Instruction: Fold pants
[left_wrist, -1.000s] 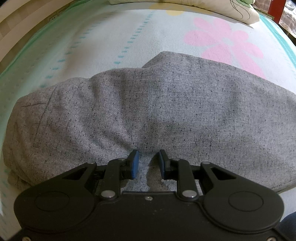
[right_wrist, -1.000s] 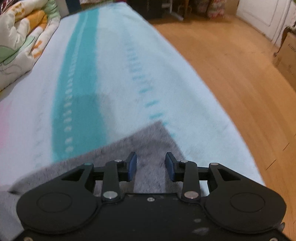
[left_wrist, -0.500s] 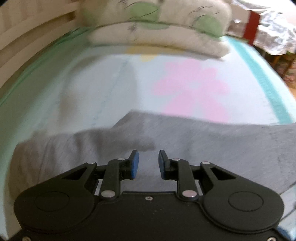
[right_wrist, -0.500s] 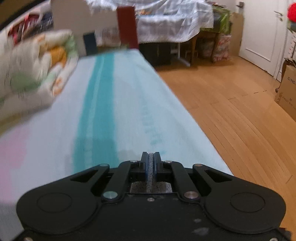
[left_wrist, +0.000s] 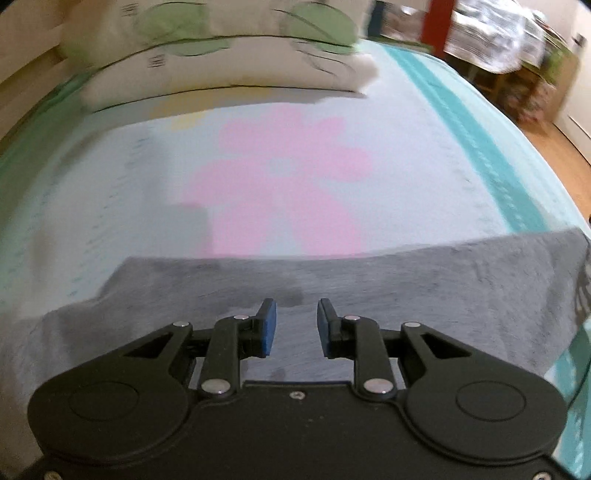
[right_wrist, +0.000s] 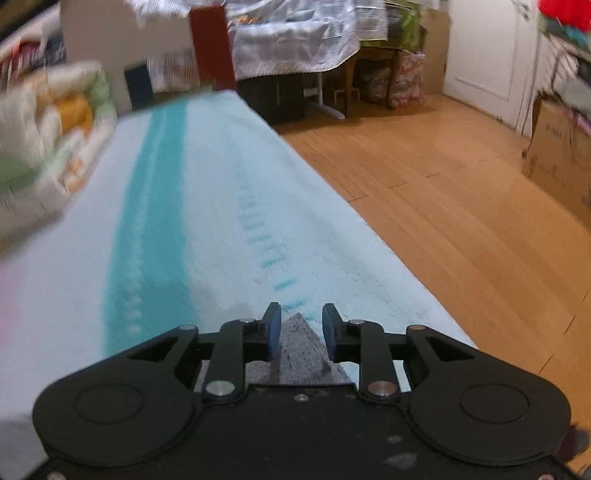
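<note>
Left gripper (left_wrist: 294, 325): jaws apart, nothing between the blue pads (left_wrist: 270, 326), hovering over the grey pants (left_wrist: 406, 280). Right gripper (right_wrist: 300, 330): jaws also apart, a pointed grey corner of the pants (right_wrist: 297, 347) sits in the gap; can't tell if either pad touches it, no visible pinch.

Pants lie as a wide grey band across the near part of the bed sheet (left_wrist: 406, 147), far edge just short of the pink flower print (left_wrist: 280, 181). Left end has a stepped outline. Right end is cut off by the fisheye rim, near side hidden under the left gripper body.

Hard to read: left view is motion-blurred, fabric texture smeared, so can't make out folds or layers. Folded quilt (left_wrist: 221, 55) at the far end also blurred. In the right view only that one corner of the pants is visible, the rest sits behind the gripper body. Wood floor (right_wrist: 461, 221) beside the bed, cardboard box (right_wrist: 561, 162) cropped at right.

Vs 0.5 s ago: right jaws were fully closed, now opened. Left opening unchanged, but the view has tipped up and the pants occupy less of the frame.
</note>
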